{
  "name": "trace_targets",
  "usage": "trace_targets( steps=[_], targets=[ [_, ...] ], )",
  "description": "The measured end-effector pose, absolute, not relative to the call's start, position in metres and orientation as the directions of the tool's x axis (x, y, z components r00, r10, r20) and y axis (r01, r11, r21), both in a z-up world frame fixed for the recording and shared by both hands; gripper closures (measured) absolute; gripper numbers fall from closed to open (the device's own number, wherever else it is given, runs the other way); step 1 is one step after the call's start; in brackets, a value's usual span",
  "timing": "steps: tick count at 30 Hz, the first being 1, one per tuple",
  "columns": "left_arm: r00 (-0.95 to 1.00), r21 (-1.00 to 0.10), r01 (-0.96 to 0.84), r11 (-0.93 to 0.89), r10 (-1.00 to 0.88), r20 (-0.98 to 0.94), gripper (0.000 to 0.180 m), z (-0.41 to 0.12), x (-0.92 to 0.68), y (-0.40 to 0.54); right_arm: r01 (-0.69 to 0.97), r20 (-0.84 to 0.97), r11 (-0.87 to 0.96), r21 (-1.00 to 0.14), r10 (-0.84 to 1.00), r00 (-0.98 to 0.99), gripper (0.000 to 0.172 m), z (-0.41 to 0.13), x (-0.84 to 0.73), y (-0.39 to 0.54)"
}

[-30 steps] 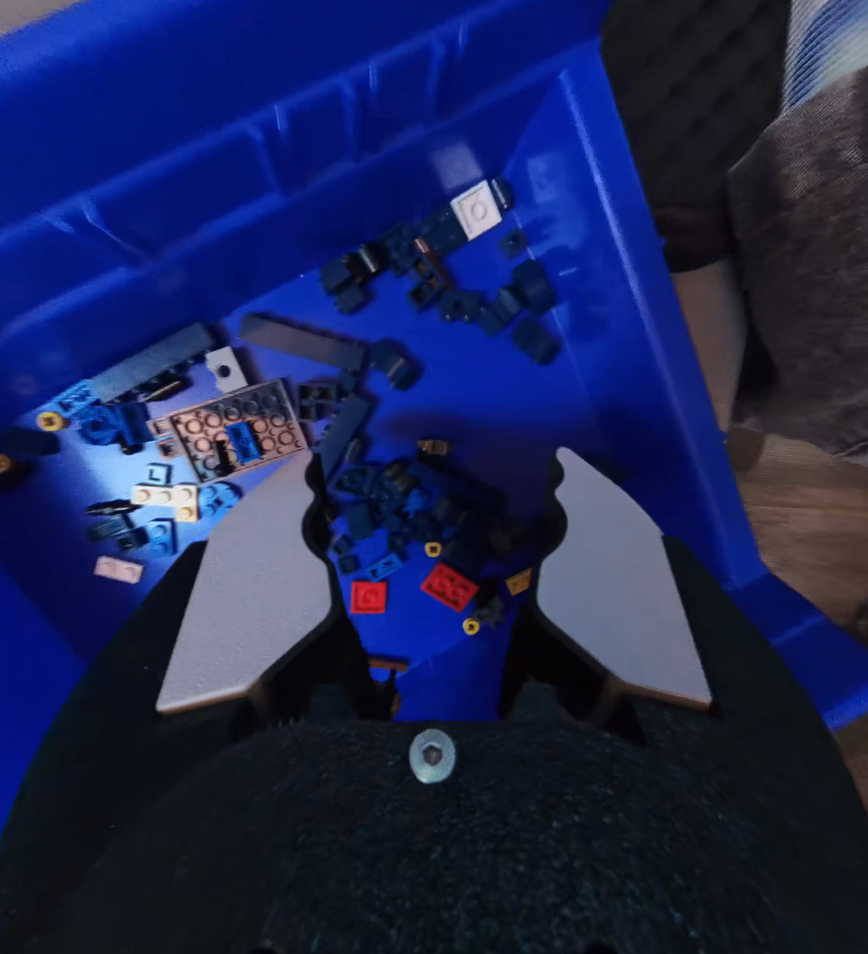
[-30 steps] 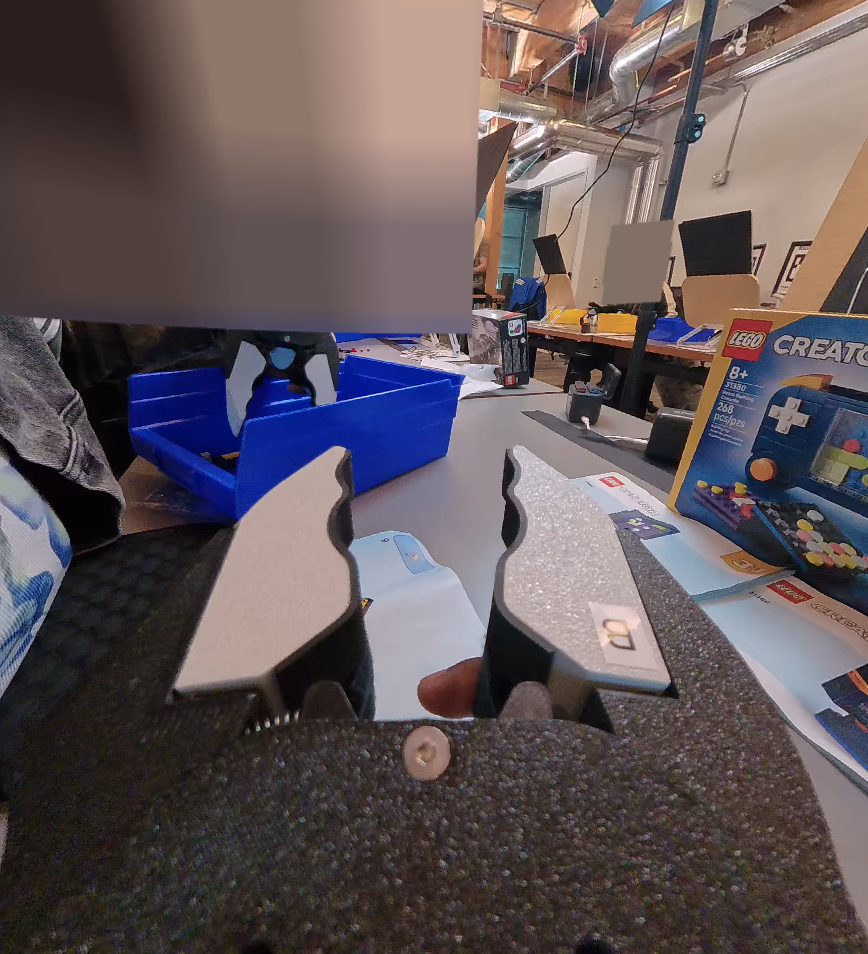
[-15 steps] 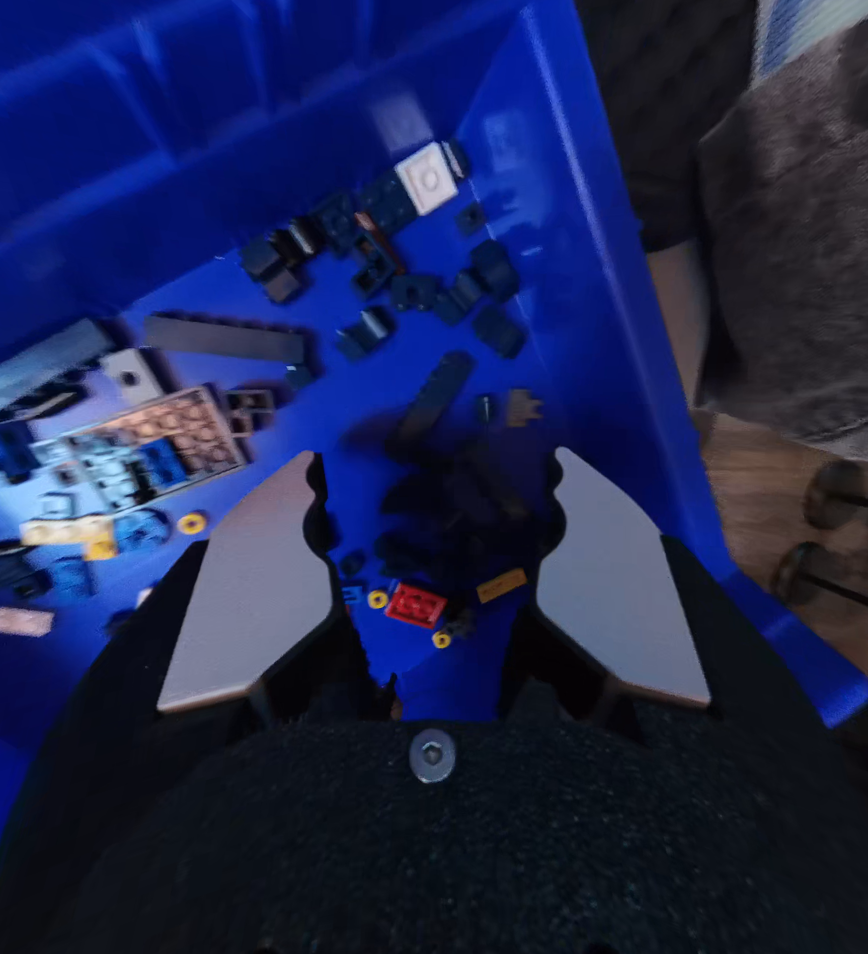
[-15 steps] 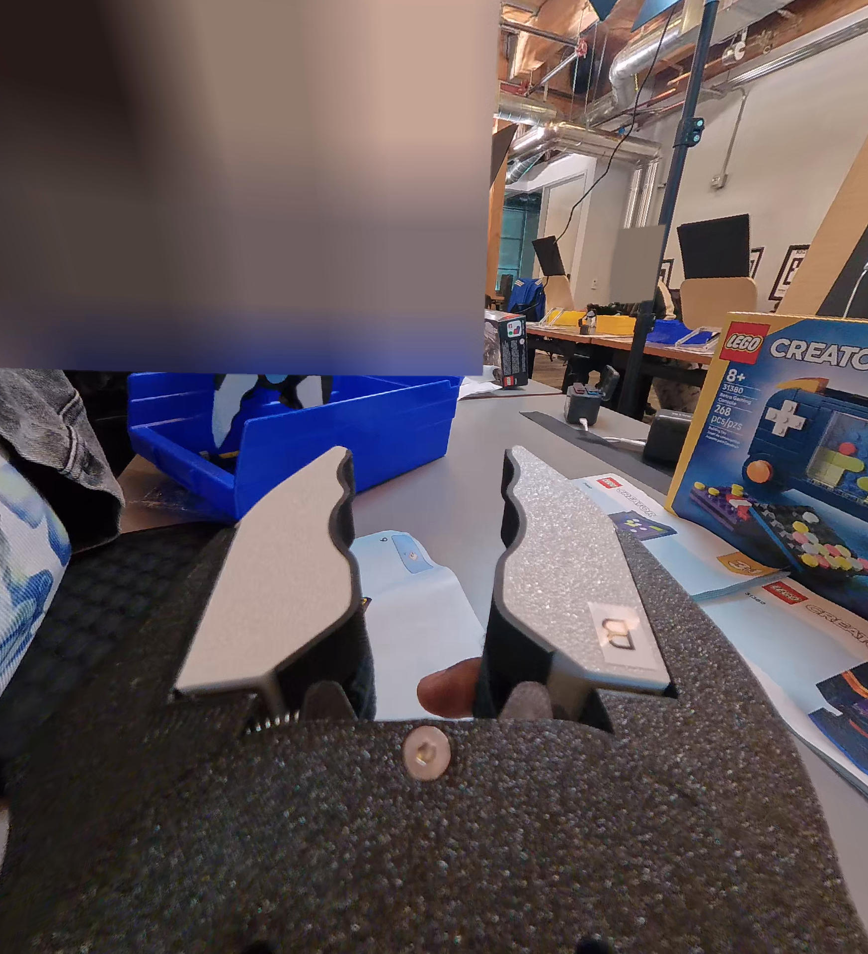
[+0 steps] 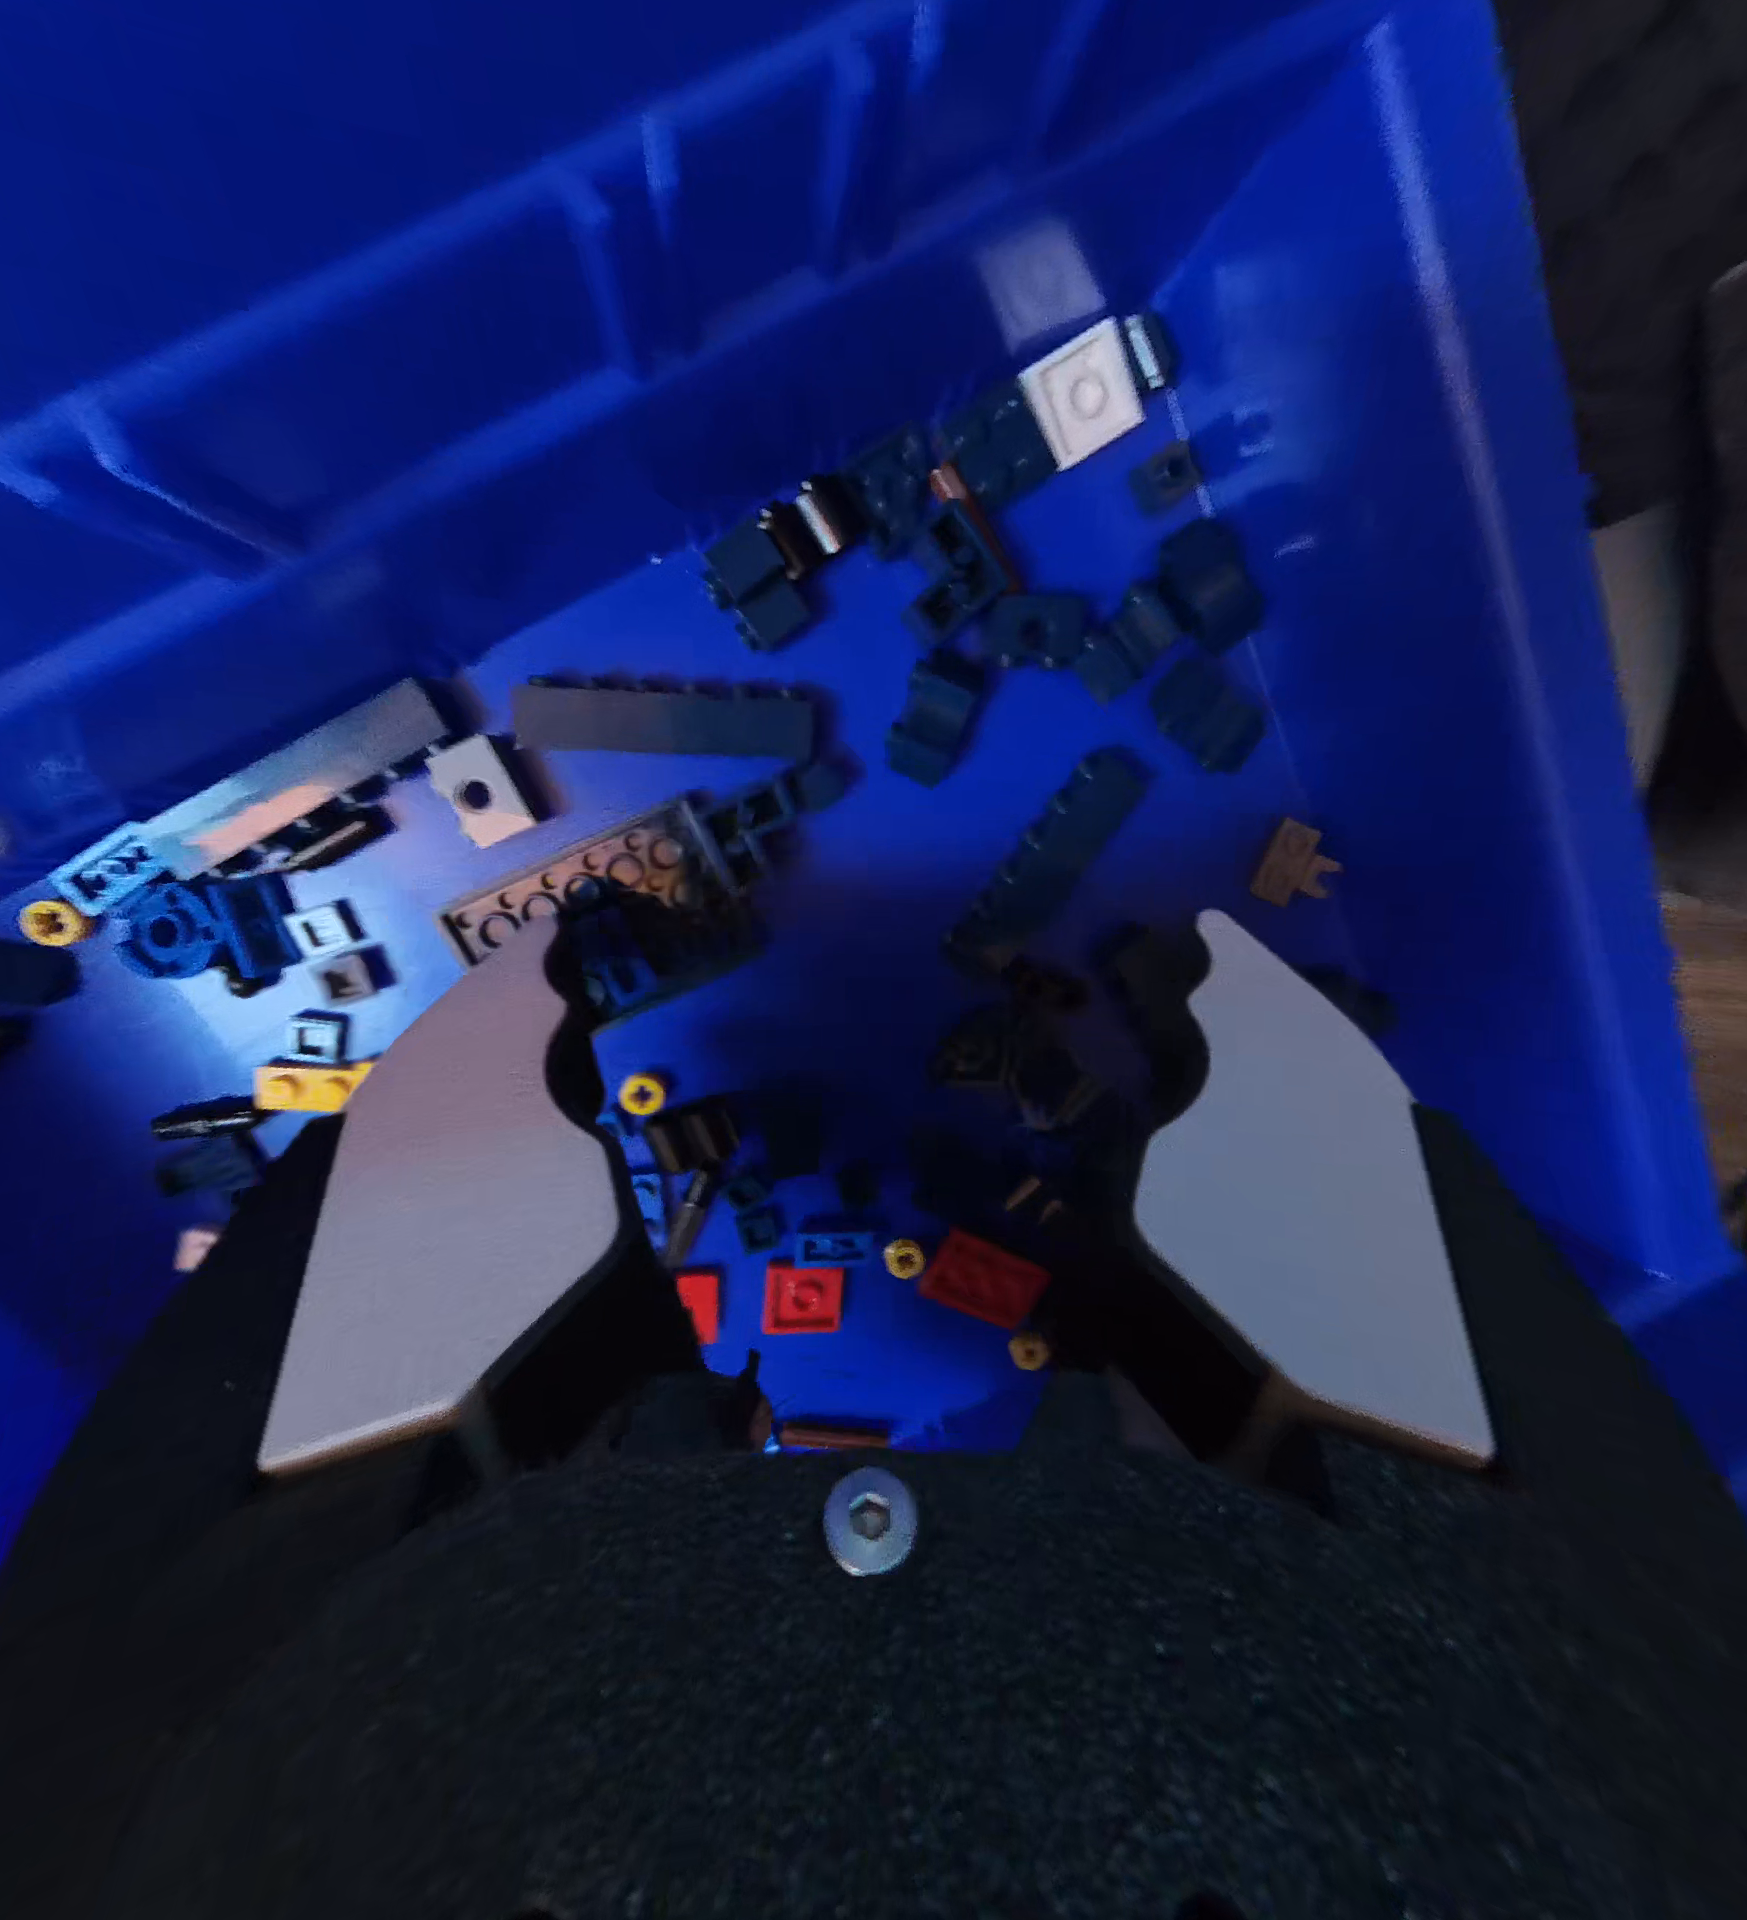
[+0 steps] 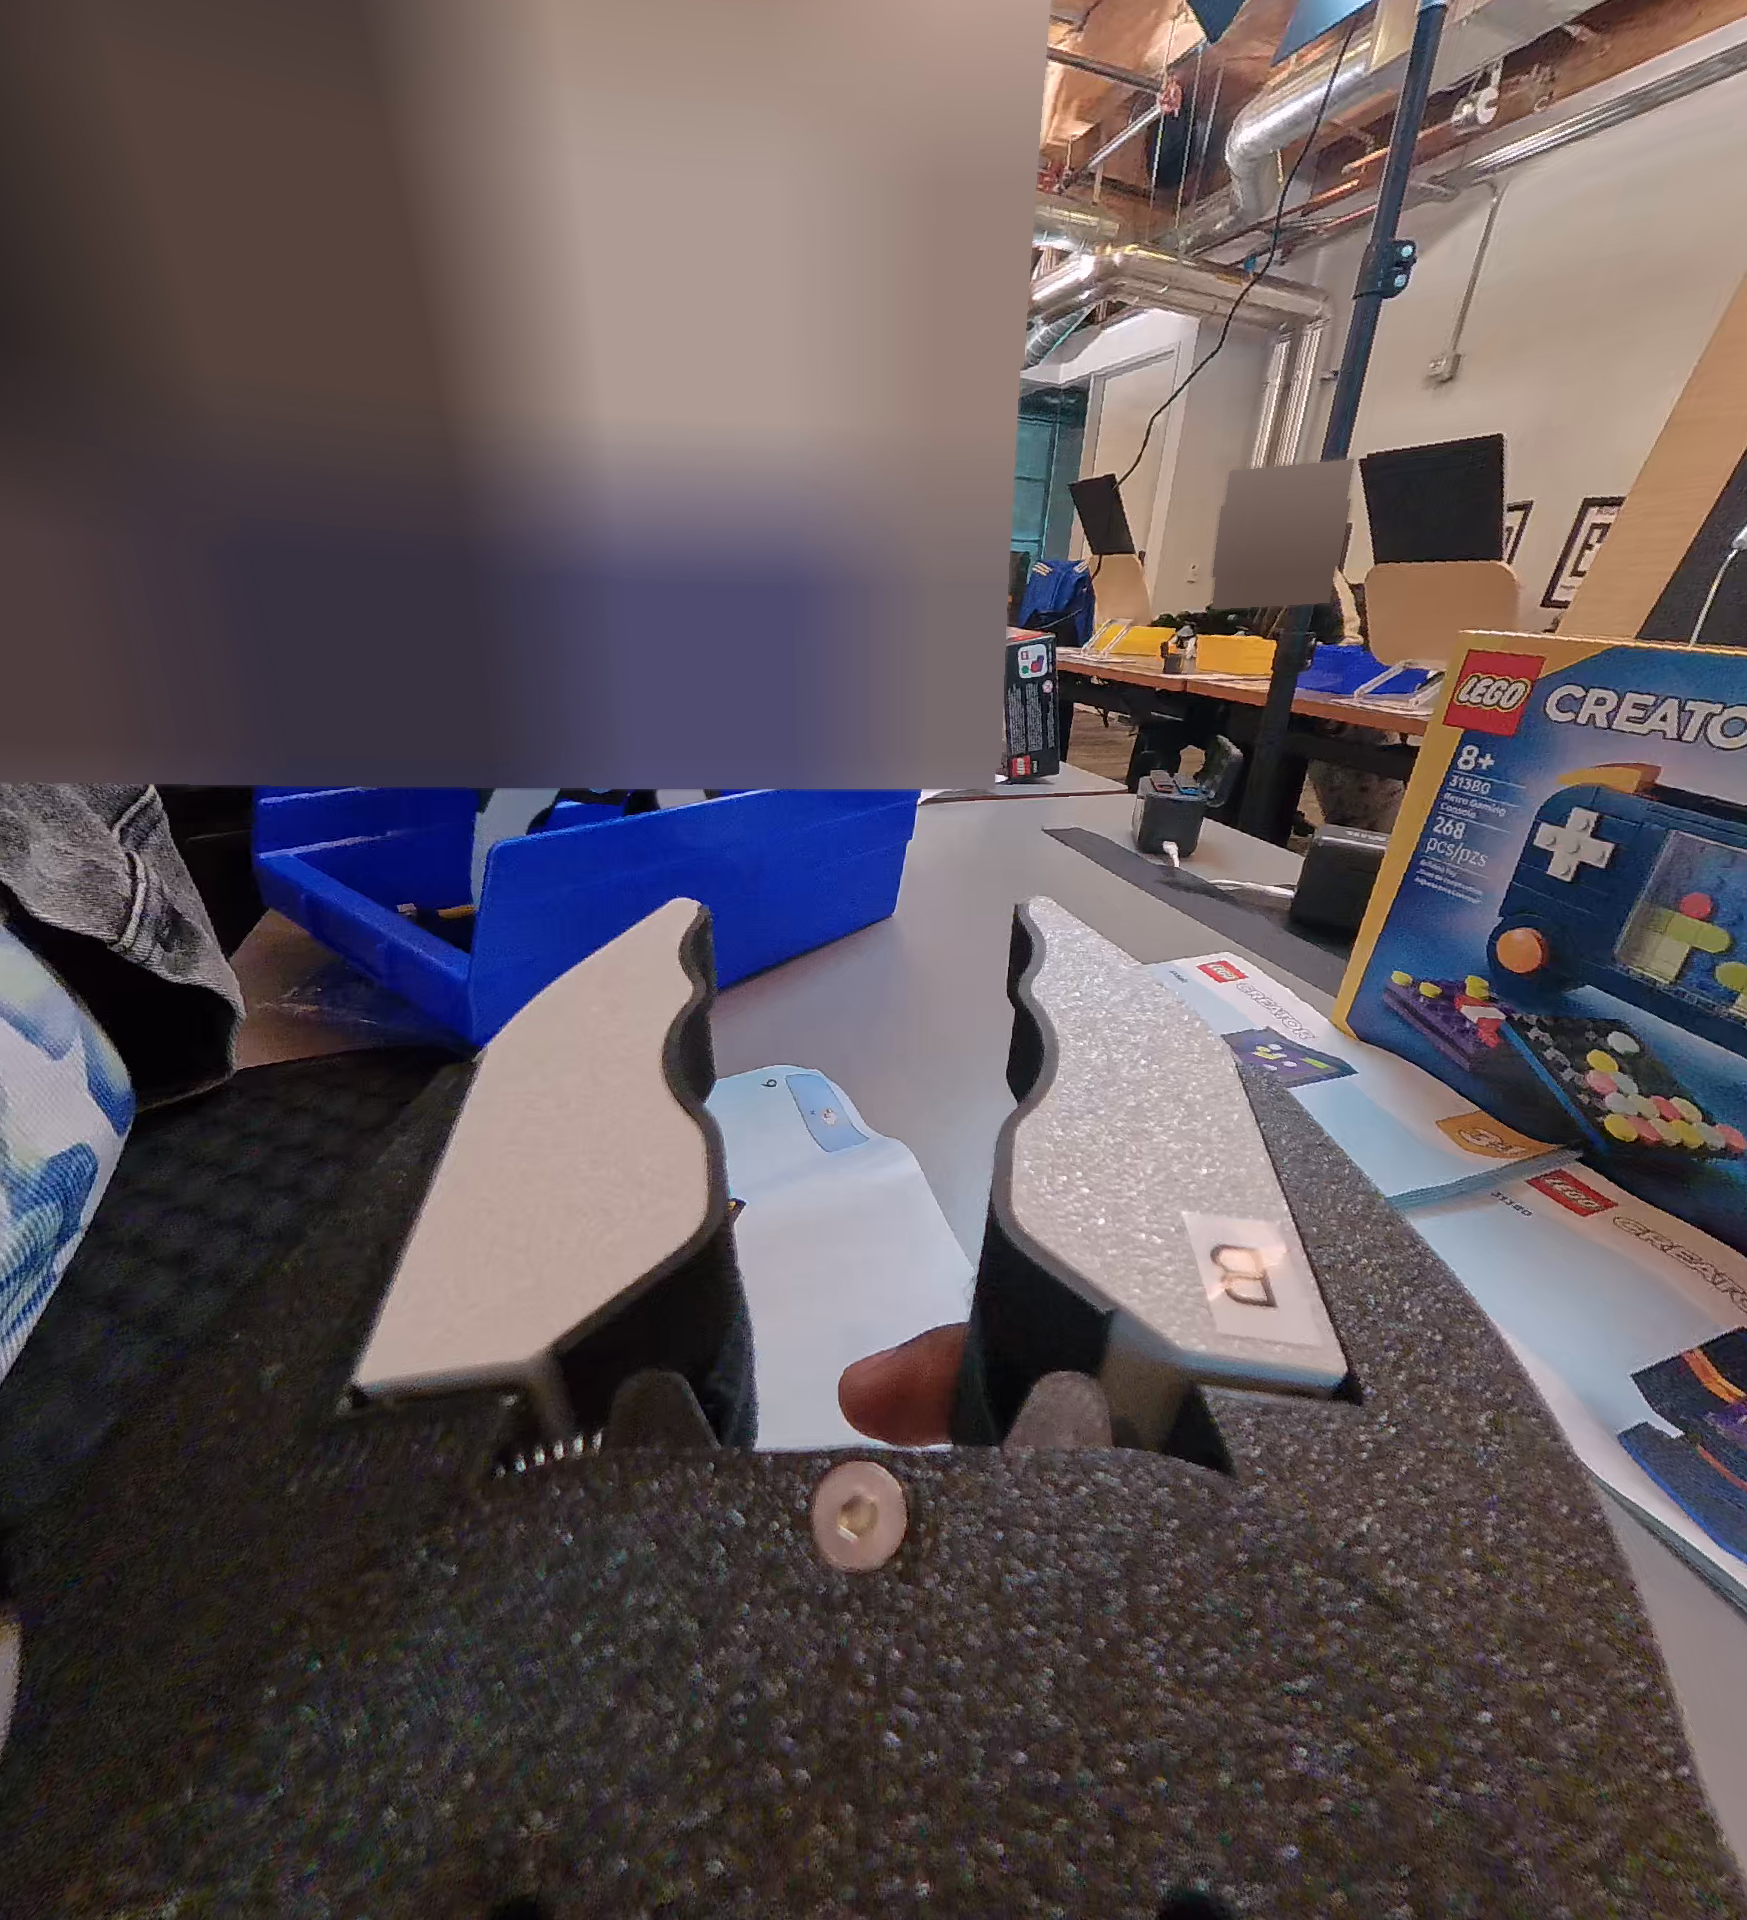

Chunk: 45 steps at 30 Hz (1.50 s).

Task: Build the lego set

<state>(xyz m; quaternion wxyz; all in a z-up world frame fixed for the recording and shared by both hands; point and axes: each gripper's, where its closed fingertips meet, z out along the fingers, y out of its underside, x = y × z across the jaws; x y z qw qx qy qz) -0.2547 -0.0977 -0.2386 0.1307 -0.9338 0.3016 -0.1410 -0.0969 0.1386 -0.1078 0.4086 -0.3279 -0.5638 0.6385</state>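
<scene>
My left gripper [image 5: 874,956] is open wide and empty, low inside a blue bin [image 5: 1534,727] with many small toy bricks on its floor. Between its fingers lie dark bricks, yellow studs and red tiles [image 5: 803,1299]. A grey studded plate [image 5: 588,894] lies by the left fingertip and a long dark brick [image 5: 1045,862] ahead. My right gripper [image 6: 858,925] is open and empty above a grey table [image 6: 952,935], over a pale paper sheet [image 6: 838,1195]. The blue bin [image 6: 640,894] stands ahead of it to the left.
A boxed toy brick set [image 6: 1627,894] stands at the right with instruction booklets [image 6: 1575,1299] before it. A person's clothing [image 6: 69,935] is at the left. Small black devices with cables [image 6: 1175,821] sit farther back. A fingertip [image 6: 900,1392] shows under the right gripper. The left gripper's tips are roughly 30 cm from the right gripper's.
My left gripper's fingers have spread wider and it has shifted over the bricks in the bin. The right gripper has hardly moved.
</scene>
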Motion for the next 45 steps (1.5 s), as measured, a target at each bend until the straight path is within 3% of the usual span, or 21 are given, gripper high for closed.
trace_targets(
  steps=[5, 8, 14, 18, 22, 30, 33, 37, 39, 45],
  targets=[
    [0.746, -0.310, -0.485, -0.818, -0.572, 0.341, 0.094, -0.230, -0.238, -0.122, -0.147, 0.038, -0.033, -0.989, 0.888, -0.458, 0.117, -0.109, -0.097, 0.138],
    [0.747, -0.327, -0.510, -0.796, -0.598, 0.291, 0.098, -0.227, -0.240, -0.120, -0.148, 0.037, -0.035, -0.988, 0.887, -0.460, 0.117, -0.109, -0.097, 0.137],
    [0.757, -0.453, -0.566, -0.689, -0.652, 0.046, 0.073, -0.219, -0.255, -0.083, -0.149, 0.038, -0.034, -0.988, 0.888, -0.458, 0.117, -0.108, -0.097, 0.138],
    [0.742, -0.433, -0.588, -0.684, -0.668, 0.048, 0.061, -0.232, -0.256, -0.073, -0.149, 0.042, -0.031, -0.988, 0.887, -0.459, 0.117, -0.108, -0.097, 0.137],
    [0.739, -0.462, -0.569, -0.680, -0.670, 0.074, 0.059, -0.244, -0.252, -0.062, -0.154, 0.046, -0.028, -0.988, 0.888, -0.458, 0.118, -0.108, -0.096, 0.137],
    [0.682, -0.417, -0.588, -0.693, -0.702, 0.206, 0.106, -0.241, -0.242, -0.087, -0.142, 0.037, -0.033, -0.989, 0.886, -0.461, 0.118, -0.110, -0.098, 0.137],
    [0.697, -0.424, -0.579, -0.696, -0.693, 0.186, 0.114, -0.236, -0.247, -0.085, -0.135, 0.035, -0.031, -0.990, 0.888, -0.459, 0.118, -0.112, -0.098, 0.138],
    [0.804, -0.516, -0.526, -0.676, -0.594, -0.042, 0.085, -0.220, -0.279, -0.054, -0.131, 0.029, -0.034, -0.991, 0.890, -0.456, 0.118, -0.113, -0.099, 0.140],
    [0.820, -0.566, -0.496, -0.658, -0.569, -0.058, 0.071, -0.220, -0.282, -0.046, -0.131, 0.032, -0.032, -0.991, 0.889, -0.457, 0.118, -0.113, -0.099, 0.139],
    [0.759, -0.469, -0.559, -0.684, -0.650, 0.042, 0.044, -0.249, -0.261, -0.062, -0.132, 0.034, -0.031, -0.991, 0.886, -0.462, 0.118, -0.113, -0.098, 0.138]
  ],
)
